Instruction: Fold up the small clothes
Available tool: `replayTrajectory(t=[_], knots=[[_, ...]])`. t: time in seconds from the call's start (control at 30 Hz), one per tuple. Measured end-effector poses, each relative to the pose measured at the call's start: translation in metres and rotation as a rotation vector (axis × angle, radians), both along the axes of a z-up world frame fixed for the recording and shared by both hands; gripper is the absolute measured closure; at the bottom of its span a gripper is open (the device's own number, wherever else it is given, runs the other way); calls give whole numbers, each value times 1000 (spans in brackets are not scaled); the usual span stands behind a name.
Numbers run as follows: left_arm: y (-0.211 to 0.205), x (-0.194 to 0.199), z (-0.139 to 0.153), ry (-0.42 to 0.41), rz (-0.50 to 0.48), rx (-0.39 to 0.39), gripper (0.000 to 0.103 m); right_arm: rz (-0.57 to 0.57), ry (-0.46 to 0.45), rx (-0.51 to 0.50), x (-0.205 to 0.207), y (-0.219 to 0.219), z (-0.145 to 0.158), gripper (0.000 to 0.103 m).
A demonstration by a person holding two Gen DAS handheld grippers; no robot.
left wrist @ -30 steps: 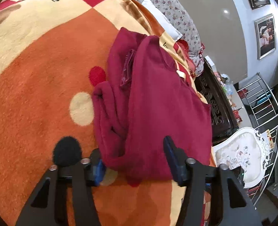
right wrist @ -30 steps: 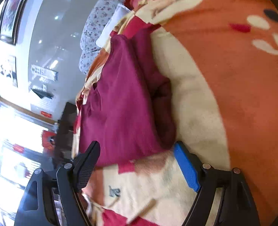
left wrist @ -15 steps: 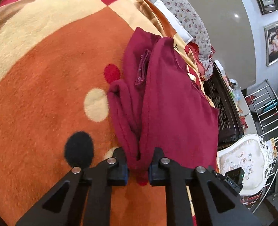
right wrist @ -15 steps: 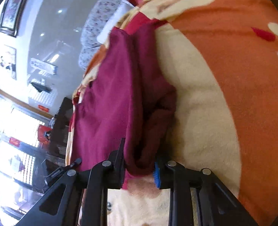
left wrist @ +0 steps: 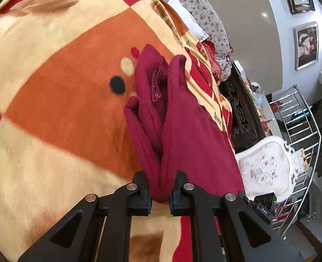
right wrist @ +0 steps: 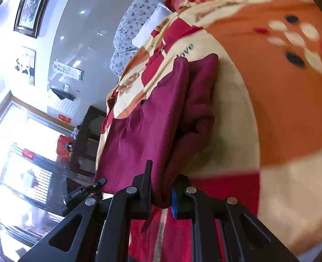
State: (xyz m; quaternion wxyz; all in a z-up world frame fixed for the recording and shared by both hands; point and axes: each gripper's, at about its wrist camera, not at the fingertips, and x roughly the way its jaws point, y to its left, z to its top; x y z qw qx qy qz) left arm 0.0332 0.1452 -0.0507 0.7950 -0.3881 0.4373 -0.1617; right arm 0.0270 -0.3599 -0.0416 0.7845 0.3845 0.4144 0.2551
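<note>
Both jaws just closed, clamping maroon garment (left wrist: 189,131) hem, pinched edge hidden, blanket (left wrist: 51,87) blurred

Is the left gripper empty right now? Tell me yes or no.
No: the left gripper has just closed and its jaws pinch a bunched edge of the maroon garment above the blanket.

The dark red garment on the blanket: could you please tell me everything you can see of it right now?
The dark red garment looks like soft, fleecy knit, already folded lengthwise into several layers, with a stitched seam showing in the fold. It lies on the orange, cream and red blanket, near the edge. The left gripper and the right gripper each pinch a bunched part of its near edge; the jaws have just been closing on it. That edge looks raised; the rest rests on the blanket.
</note>
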Motion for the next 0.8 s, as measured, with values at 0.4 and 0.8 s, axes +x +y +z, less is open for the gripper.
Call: replayTrajectory(t=[0.4,0.8], knots=[[-15,-9,-24,-50,68,84,64,-186,-83,-382,-24,-19,40,63],[-71,-42,14,-309,154,511,91,446,-194,-358,112,234,109,12]])
